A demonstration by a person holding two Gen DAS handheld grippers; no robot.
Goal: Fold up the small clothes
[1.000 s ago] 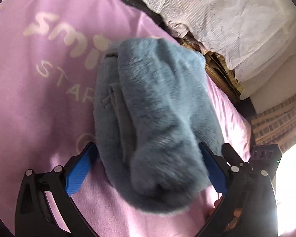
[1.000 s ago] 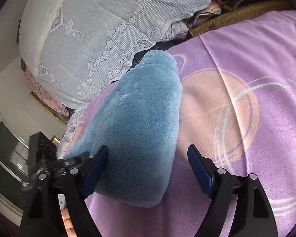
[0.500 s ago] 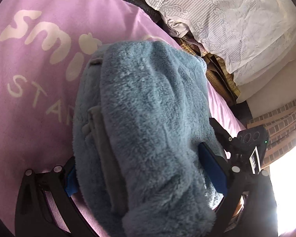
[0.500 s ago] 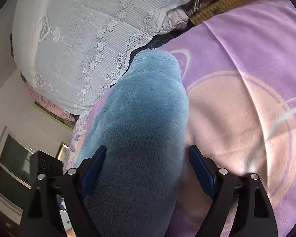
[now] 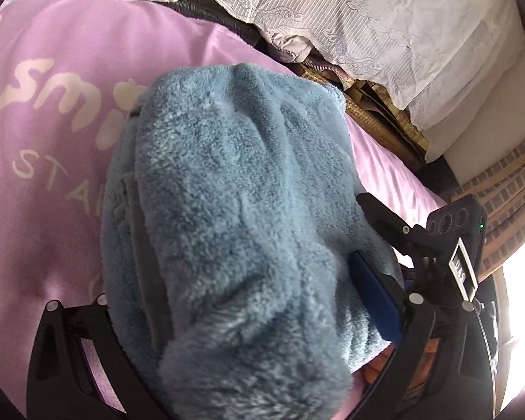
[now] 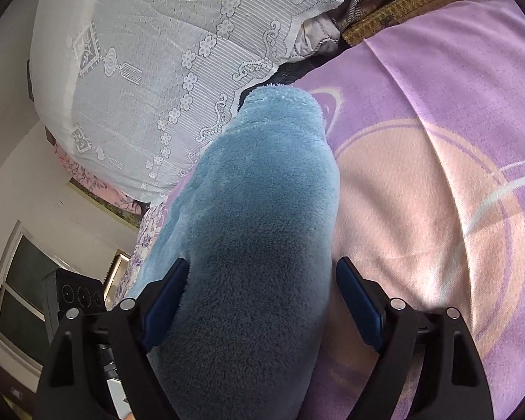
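Note:
A folded blue fleece garment (image 5: 227, 210) lies as a thick bundle on the purple blanket (image 5: 52, 192). My left gripper (image 5: 241, 290) straddles one end of it with jaws wide and open; its right pad (image 5: 371, 294) rests against the fleece and the left pad is hidden behind the fabric. From the opposite end my right gripper (image 6: 262, 294) straddles the same garment (image 6: 262, 227), open, its left pad (image 6: 164, 301) brushing the pile and its right pad (image 6: 358, 304) standing apart from it. The right gripper's body (image 5: 451, 245) shows in the left wrist view.
A white lace cover (image 6: 157, 70) over a bulky pile borders the blanket (image 6: 437, 140) at the far side, with woven mats (image 5: 378, 119) under it. A brick-patterned wall (image 5: 500, 189) is at the right in the left wrist view. A window (image 6: 21, 294) is at the lower left in the right wrist view.
Both grippers have slid further along the garment, which now fills the space between their jaws. The right gripper has come into the left wrist view. Jaw widths look unchanged.

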